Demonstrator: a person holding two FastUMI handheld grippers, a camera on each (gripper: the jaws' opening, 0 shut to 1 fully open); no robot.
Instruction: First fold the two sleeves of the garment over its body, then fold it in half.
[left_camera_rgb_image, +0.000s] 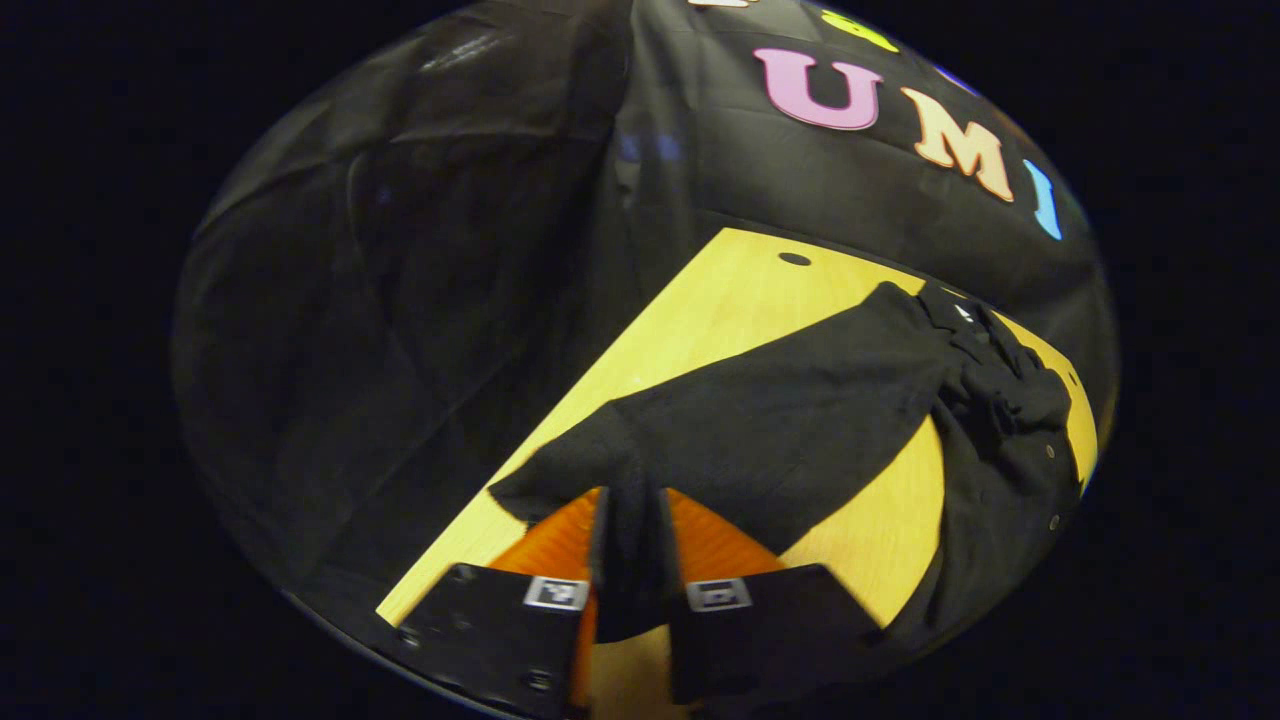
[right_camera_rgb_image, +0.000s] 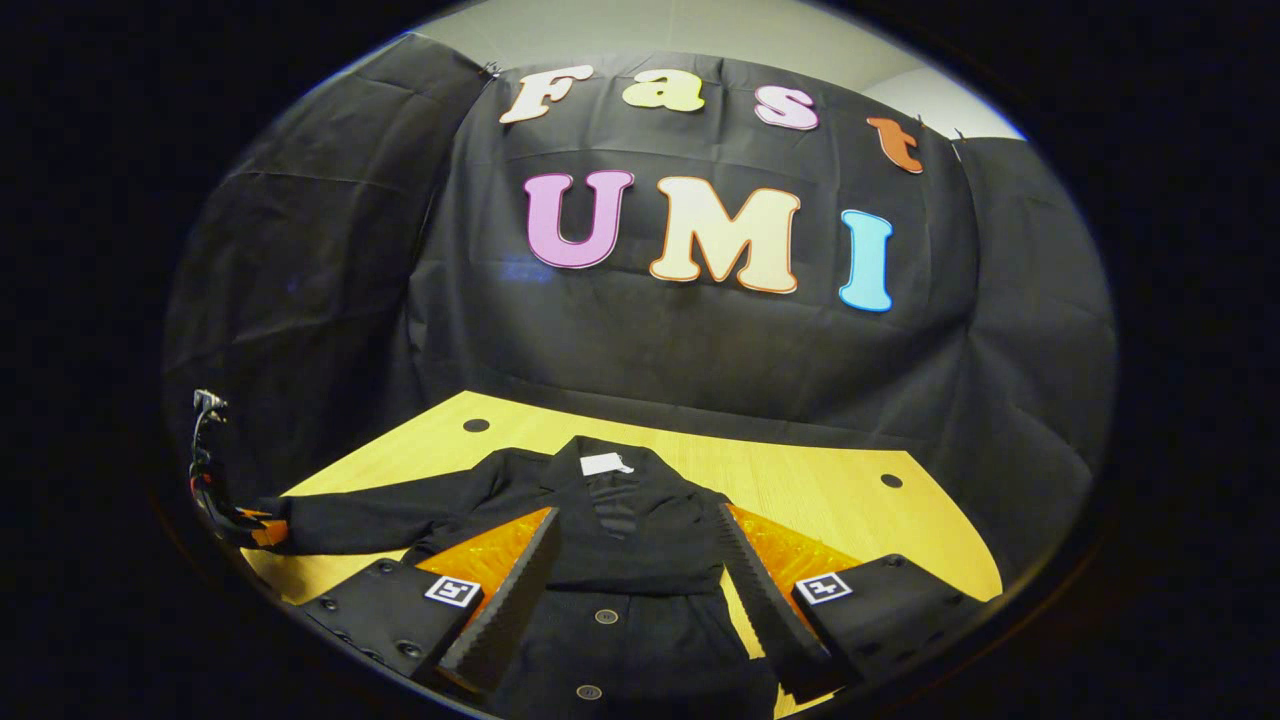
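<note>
A black buttoned garment (right_camera_rgb_image: 630, 570) lies flat on the yellow wooden table (right_camera_rgb_image: 800, 480), collar with a white tag (right_camera_rgb_image: 605, 463) toward the back wall. One long sleeve (left_camera_rgb_image: 780, 420) stretches out sideways from the body (left_camera_rgb_image: 1000, 450). My left gripper (left_camera_rgb_image: 632, 500) is shut on that sleeve's cuff, the black cloth pinched between its orange-backed fingers. The right gripper view shows it (right_camera_rgb_image: 245, 530) at the far left table edge, holding the sleeve end (right_camera_rgb_image: 380, 520). My right gripper (right_camera_rgb_image: 637, 512) stands open low over the garment's chest, one finger on each side of the button row (right_camera_rgb_image: 605, 615).
Black cloth walls close in the table at the back and sides. Small round holes (right_camera_rgb_image: 476, 425) (right_camera_rgb_image: 891, 480) sit in the tabletop near the back corners. Bare wood (left_camera_rgb_image: 730, 300) lies behind the sleeve and beyond the collar.
</note>
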